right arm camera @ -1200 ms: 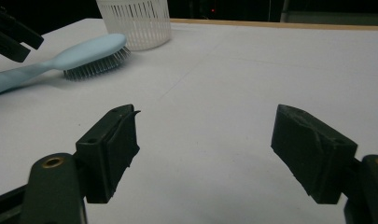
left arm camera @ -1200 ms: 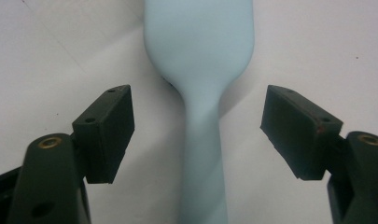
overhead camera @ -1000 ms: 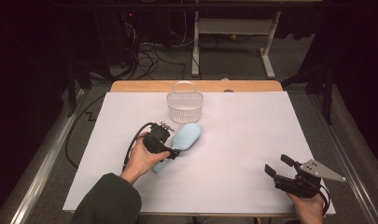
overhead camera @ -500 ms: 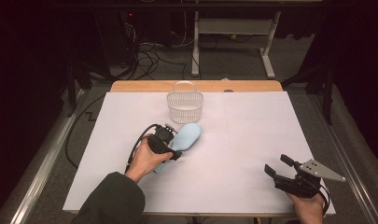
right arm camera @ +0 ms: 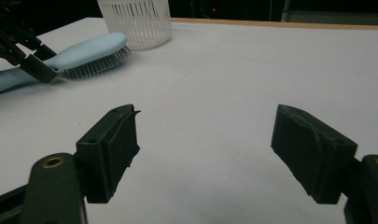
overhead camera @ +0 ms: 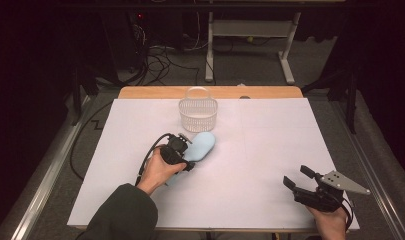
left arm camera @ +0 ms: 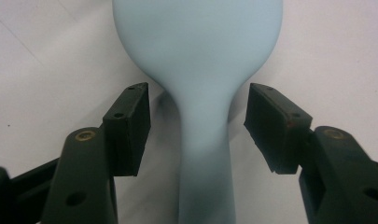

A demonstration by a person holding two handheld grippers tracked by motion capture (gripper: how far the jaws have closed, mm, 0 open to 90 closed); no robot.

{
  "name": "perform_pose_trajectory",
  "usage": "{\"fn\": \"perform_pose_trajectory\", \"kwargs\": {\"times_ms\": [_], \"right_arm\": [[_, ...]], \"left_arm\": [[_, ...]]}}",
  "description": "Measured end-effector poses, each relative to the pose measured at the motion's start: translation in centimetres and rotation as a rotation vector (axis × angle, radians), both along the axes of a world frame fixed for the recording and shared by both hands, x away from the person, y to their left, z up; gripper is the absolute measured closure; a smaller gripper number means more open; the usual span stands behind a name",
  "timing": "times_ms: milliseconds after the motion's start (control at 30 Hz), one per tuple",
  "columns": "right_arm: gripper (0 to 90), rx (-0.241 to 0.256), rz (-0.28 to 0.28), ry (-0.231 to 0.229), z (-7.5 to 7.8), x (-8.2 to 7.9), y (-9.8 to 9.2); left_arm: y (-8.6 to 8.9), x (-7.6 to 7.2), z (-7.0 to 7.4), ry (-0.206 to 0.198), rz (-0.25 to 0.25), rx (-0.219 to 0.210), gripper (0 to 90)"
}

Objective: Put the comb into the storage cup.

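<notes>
Straddling the handle of the pale blue hairbrush (left arm camera: 206,154), my left hand-held gripper (left arm camera: 199,121) has its 2 jaws set wide, 1 on each side of the neck just below the brush head, with a gap on both sides, so nothing is gripped yet. I read this as lining up for a pinch on the narrow part, since the head is too broad for these jaws.

Hairbrush (overhead camera: 200,146) lies flat on the white tabletop (overhead camera: 270,150), bristles down (the right gripper view shows the bristles (right arm camera: 95,63) against the surface), head pointing toward the white slatted basket (overhead camera: 198,114) and just short of it. Basket stands upright near the far edge, looks empty from above. My guess is the brush is headed into it, which would explain grabbing the handle end and leaving the head free to go in first.

Right hand-held gripper (overhead camera: 301,178) sits at the near right corner, well apart from the brush, jaws wide and holding nothing. Parked there, it keeps clear of the left hand's (overhead camera: 157,170) path.
</notes>
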State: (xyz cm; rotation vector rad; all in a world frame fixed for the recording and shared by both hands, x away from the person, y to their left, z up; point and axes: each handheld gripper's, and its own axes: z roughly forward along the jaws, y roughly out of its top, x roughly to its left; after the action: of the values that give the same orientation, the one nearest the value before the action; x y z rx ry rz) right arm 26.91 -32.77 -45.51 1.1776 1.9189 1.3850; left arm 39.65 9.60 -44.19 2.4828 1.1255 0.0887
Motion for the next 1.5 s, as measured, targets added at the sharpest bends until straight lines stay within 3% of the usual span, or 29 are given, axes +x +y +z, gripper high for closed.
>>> {"fn": "perform_pose_trajectory", "kwargs": {"times_ms": [433,1500], "right_arm": [[23.4,-0.003,0.001,0.000,0.00,-0.01,0.02],[23.4,-0.008,0.003,0.001,-0.01,0.04,0.09]], "left_arm": [[-0.56,-0.15,-0.30,-0.039,-0.008,0.046,51.8],[-0.38,-0.10,-0.11,-0.025,-0.015,0.046,68.9]]}}
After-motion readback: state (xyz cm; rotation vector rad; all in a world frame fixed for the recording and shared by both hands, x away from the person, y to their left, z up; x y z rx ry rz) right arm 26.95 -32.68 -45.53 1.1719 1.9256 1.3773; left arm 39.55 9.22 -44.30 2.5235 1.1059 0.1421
